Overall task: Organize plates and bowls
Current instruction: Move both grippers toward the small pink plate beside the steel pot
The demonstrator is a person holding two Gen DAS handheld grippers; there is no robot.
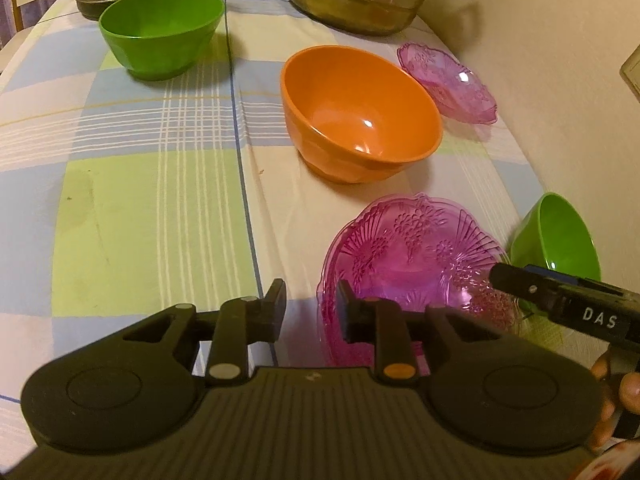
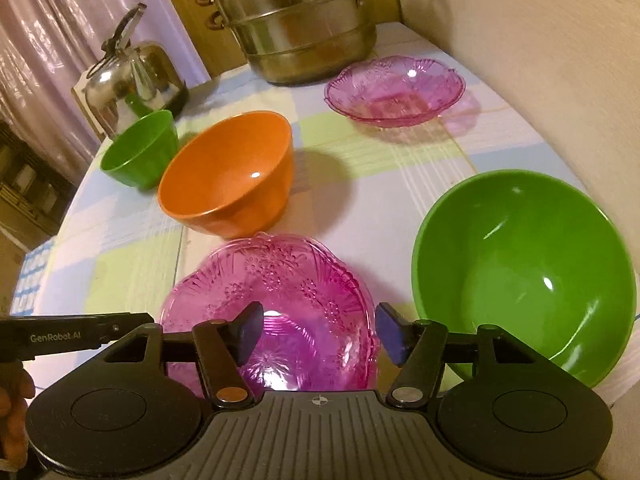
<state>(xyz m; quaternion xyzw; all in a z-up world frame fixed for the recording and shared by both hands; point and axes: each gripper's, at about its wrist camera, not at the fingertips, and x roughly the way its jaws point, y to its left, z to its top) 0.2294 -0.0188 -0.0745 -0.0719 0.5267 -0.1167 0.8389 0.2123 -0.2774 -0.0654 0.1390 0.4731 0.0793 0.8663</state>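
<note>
The left hand-held gripper [image 1: 310,312] hangs low over the tabletop [image 1: 140,200], which is covered by a checked cloth of pale green, blue and white. Its jaws stand a narrow gap apart with nothing pressed between them; the left edge of the near pink glass plate [image 1: 408,264] lies just beside and partly behind its right finger. The right hand-held gripper [image 2: 318,332] has its jaws wide apart, straddling the near rim of that same pink plate [image 2: 272,300] without the blue pads touching it, as far as the view shows. In the left wrist view the right tool's black body comes in from the right edge over the plate's far side, with fingers of a hand [image 1: 624,396] just visible below it.

An orange bowl [image 2: 228,176] stands upright just beyond the near pink plate, close to it but apart. A large green bowl [image 2: 524,272] sits to the right of the plate, near the cream wall [image 2: 520,60]. A second green bowl [image 2: 140,152] stands to the left of the orange one, near a shiny metal kettle [image 2: 132,76]. A second pink glass plate [image 2: 394,90] lies farther back, just in front of a tiered steel steamer pot [image 2: 296,20]
</note>
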